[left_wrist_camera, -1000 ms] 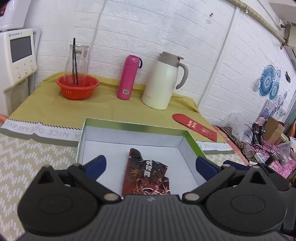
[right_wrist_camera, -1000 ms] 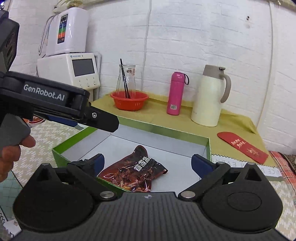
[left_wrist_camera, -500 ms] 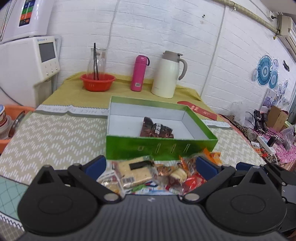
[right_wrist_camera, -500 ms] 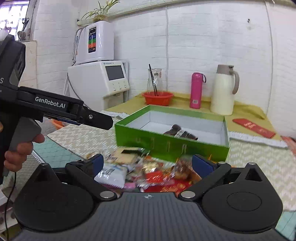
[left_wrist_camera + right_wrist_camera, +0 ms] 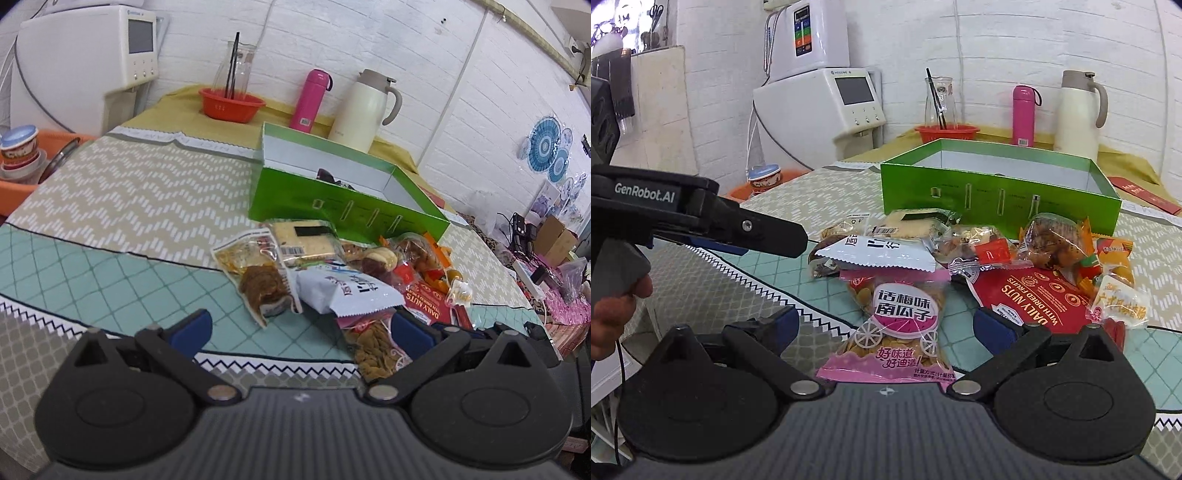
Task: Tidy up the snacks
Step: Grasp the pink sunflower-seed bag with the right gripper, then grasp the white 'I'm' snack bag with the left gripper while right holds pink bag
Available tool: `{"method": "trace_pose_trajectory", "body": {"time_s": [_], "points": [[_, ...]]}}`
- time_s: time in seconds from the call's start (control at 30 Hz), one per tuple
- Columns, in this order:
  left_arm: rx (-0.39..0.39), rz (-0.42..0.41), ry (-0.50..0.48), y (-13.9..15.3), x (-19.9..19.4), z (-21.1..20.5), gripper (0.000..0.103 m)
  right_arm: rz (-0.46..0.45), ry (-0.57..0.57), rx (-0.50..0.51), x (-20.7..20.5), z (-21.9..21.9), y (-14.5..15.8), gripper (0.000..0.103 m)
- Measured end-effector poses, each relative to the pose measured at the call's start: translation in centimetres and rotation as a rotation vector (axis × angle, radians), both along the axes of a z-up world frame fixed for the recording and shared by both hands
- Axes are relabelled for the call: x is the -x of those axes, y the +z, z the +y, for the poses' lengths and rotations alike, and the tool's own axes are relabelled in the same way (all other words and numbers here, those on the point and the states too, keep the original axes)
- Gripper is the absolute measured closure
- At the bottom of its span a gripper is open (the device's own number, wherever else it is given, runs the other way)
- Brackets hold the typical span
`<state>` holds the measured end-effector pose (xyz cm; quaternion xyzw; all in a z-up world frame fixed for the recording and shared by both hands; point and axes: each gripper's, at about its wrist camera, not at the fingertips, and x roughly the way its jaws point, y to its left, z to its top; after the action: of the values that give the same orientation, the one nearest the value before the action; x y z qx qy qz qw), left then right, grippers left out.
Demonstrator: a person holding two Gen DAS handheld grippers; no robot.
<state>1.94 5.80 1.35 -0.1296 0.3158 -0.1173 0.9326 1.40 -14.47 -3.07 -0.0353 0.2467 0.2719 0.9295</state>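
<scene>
Nearest in the right wrist view, the right gripper (image 5: 882, 326) hangs low over the table with its jaws spread wide and nothing between the blue pads but the pink pumpkin-seed packet (image 5: 895, 328), which lies flat on the teal diamond-patterned cloth (image 5: 1071, 373) directly below the gap; whether either pad touches it cannot be told. To the left in that view the left gripper (image 5: 775, 238) reaches in from the side, held by a hand (image 5: 613, 314) on its grey grip, its tip near the white silver-edged packet (image 5: 875, 254). In the left wrist view the left gripper's (image 5: 301, 326) jaws also stand wide apart and hold nothing, poised over the near edge of the snack pile. Just beyond the pink packet the pile spreads out: a red "Daily Nuts" pouch (image 5: 1038, 299) on the right, a small yellow-and-white sachet (image 5: 1119, 306) resting on its edge, a clear bag of brown fried pieces (image 5: 1052, 240), a cracker pack with a black label (image 5: 908, 225), and in the left wrist view a clear pouch with a dark brown lump (image 5: 258, 277). Behind the pile stands the open green box (image 5: 997, 199), its front wall just beside the farthest packets; a dark wrapper (image 5: 332, 177) shows inside it over the rim. Farther back on the yellow cloth are an orange basin (image 5: 947, 133) holding a glass carafe (image 5: 940, 99), a pink flask (image 5: 1023, 114) and a cream thermal jug (image 5: 1078, 114), with a white water dispenser (image 5: 827, 103) to the left by the brick wall.
</scene>
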Motion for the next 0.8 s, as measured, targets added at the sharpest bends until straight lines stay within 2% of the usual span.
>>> {"method": "trace_pose_trajectory", "body": {"time_s": [0.17, 0.2, 0.27, 0.4, 0.43, 0.5, 0.53, 0.57, 0.7, 0.73, 0.8], "points": [[0.020, -0.006, -0.048, 0.3, -0.6, -1.0, 0.000, 0.045, -0.020, 0.005, 0.0, -0.4, -0.6, 0.001], [0.025, -0.006, -0.062, 0.4, -0.8, -1.3, 0.001, 0.050, -0.027, 0.004, 0.2, -0.7, -0.7, 0.009], [0.027, -0.010, -0.088, 0.6, -1.2, -2.0, 0.001, 0.052, -0.044, -0.016, 0.7, -1.6, -0.5, 0.014], [0.007, -0.008, -0.125, 0.5, -2.6, -4.0, 0.003, 0.035, -0.095, 0.009, 2.2, -3.5, -0.2, 0.019], [0.005, 0.000, -0.132, 0.3, -3.1, -4.5, 0.005, 0.041, -0.102, 0.001, 2.6, -4.1, -0.2, 0.020], [0.001, 0.034, -0.143, -0.5, -4.5, -5.6, 0.018, 0.053, -0.115, -0.015, 3.3, -5.2, -0.3, 0.020], [-0.007, 0.060, -0.134, -1.0, -5.2, -6.0, 0.028, 0.053, -0.122, -0.014, 3.7, -5.5, -0.3, 0.020], [-0.016, 0.065, -0.120, -1.3, -5.6, -6.3, 0.028, 0.051, -0.130, -0.009, 4.0, -5.8, -0.2, 0.020], [-0.145, 0.013, -0.077, -1.7, -6.3, -7.6, 0.026, 0.043, -0.136, 0.005, 4.5, -6.2, 0.1, 0.020], [-0.177, 0.003, -0.078, -1.9, -6.4, -7.8, 0.023, 0.040, -0.131, 0.008, 4.5, -6.2, 0.2, 0.019], [-0.251, 0.014, -0.067, -2.6, -6.7, -7.8, 0.021, 0.031, -0.125, 0.012, 4.4, -6.0, 0.3, 0.019]]}}
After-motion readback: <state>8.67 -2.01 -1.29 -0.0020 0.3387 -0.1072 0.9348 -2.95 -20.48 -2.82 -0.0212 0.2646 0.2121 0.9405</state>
